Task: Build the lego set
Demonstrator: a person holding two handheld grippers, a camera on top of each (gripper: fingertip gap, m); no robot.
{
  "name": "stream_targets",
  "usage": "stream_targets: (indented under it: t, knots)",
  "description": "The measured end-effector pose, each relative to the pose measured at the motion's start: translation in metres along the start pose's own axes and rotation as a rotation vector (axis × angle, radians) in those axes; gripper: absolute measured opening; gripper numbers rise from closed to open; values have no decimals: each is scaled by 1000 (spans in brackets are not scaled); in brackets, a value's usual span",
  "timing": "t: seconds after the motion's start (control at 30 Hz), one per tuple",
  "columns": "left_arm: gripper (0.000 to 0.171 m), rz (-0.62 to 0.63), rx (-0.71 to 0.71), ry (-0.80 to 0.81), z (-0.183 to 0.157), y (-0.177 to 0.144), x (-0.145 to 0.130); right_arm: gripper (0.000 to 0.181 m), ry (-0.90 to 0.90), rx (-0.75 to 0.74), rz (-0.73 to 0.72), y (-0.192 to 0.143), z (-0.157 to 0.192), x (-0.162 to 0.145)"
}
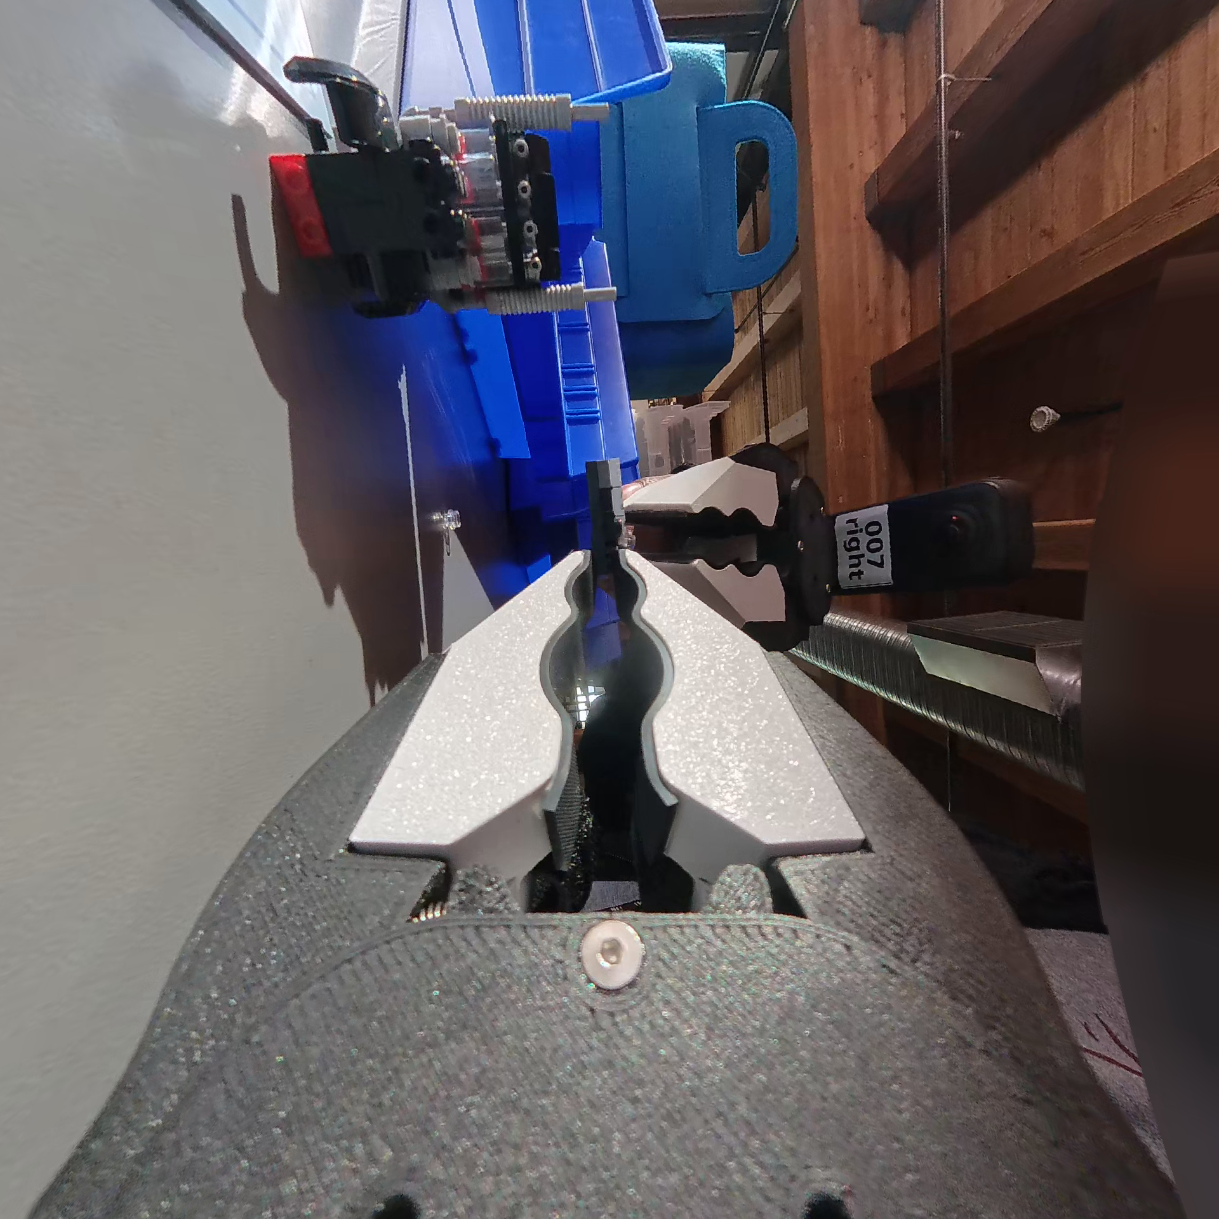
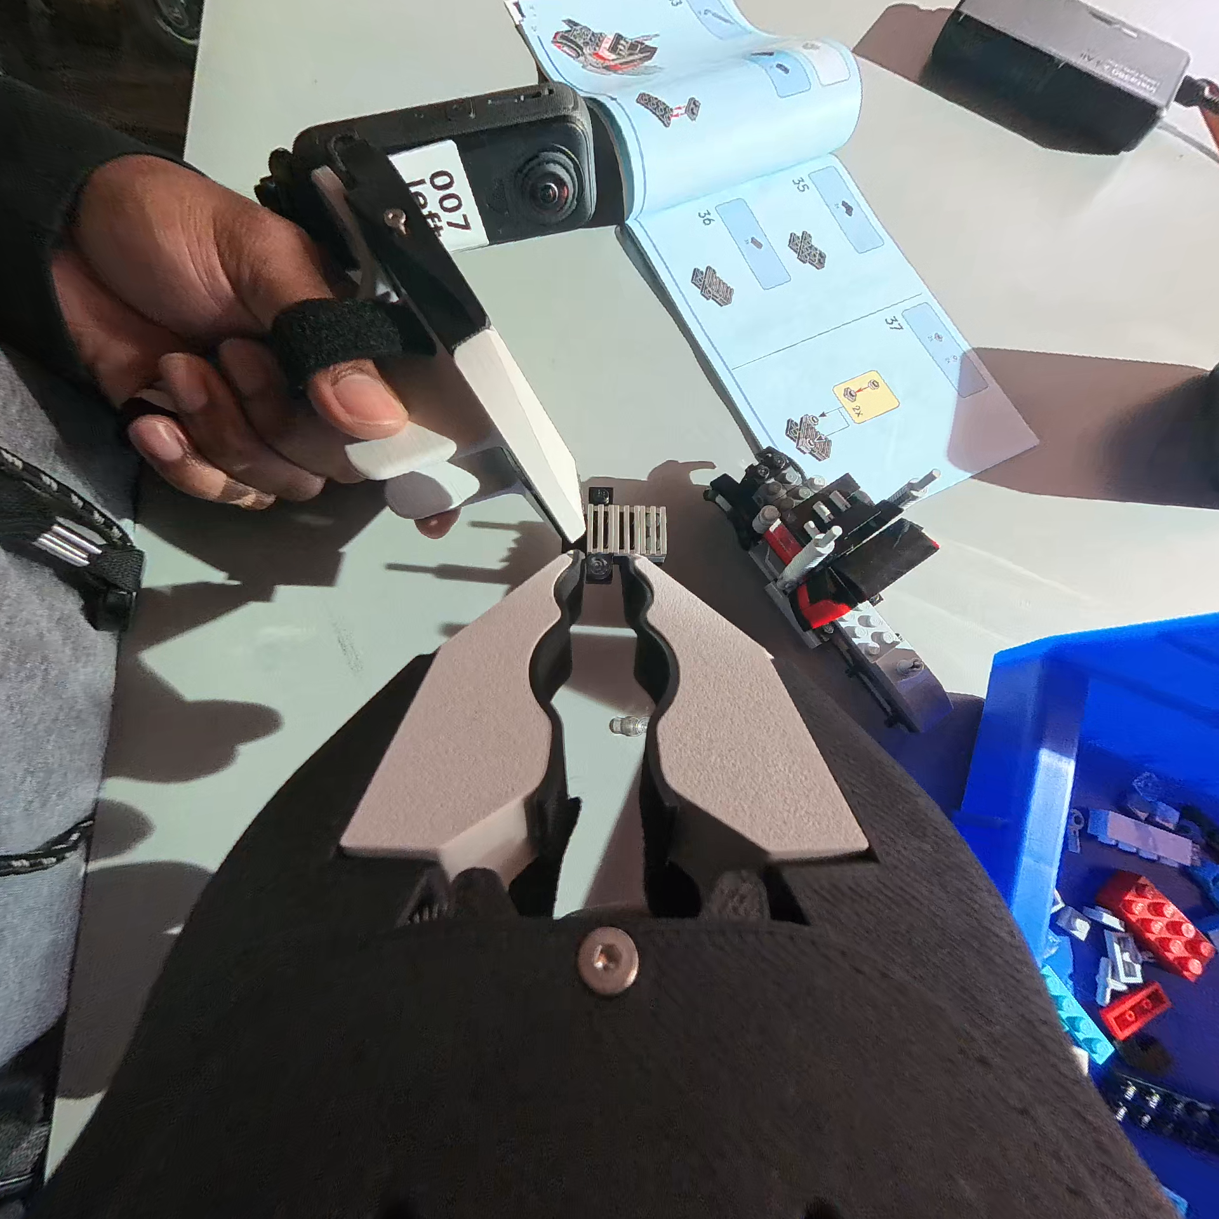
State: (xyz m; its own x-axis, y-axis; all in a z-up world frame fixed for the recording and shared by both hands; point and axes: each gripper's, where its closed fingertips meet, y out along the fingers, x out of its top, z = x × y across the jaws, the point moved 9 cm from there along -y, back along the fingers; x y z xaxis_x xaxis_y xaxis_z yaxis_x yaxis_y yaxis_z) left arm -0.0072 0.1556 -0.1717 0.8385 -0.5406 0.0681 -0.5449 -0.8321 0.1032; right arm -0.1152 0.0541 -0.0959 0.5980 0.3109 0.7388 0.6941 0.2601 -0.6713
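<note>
Piece: I held a small grille sub-assembly [image 2: 625, 535] above the tabletop [image 2: 277, 646], near the half-built car [image 2: 834, 561].
Handling: light, stiff, slick plastic; I judged it liable to pop apart, best pinched at its edges.
Left tongs [image 1: 605, 564]: clenched on its black edge, tipped sideways.
Right tongs [image 2: 600, 568]: pinching a small black round-studded bit beneath the grille, pointing forward and down.

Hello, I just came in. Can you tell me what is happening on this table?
A person is building a lego model with two handheld grippers. The left gripper and the right gripper both pinch one small sub-assembly, a grey grille piece on a black base, held above the table. The half-built car lies beside the open instruction booklet. Loose bricks wait in the blue bin.
</note>
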Motion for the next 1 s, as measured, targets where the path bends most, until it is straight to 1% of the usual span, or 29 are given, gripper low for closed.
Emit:
stream_targets:
  t: [0.53,0.67,0.73,0.77,0.83,0.93,1.0]
  knots:
    - [6,-2,-3,-2,0,0,0,14,7,5,-12,0,-1,0]
    - [6,-5,-6,-2,0,-1,1,20,46,13,-33,-4,-1,-1]
    - [6,-7,-11,-1,0,-1,1,25,139,17,-71,-9,-3,-3]
    - [6,-9,-15,-1,-1,-1,1,26,219,25,-103,-11,-4,-6]
    - [6,-11,-25,0,-1,-2,1,27,440,65,-183,-15,-5,-14]
    - [6,-10,-48,2,-3,-2,1,28,806,150,-343,-14,-4,-31]
    - [5,-8,-66,8,-4,-3,1,29,985,195,-447,-11,-2,-41]
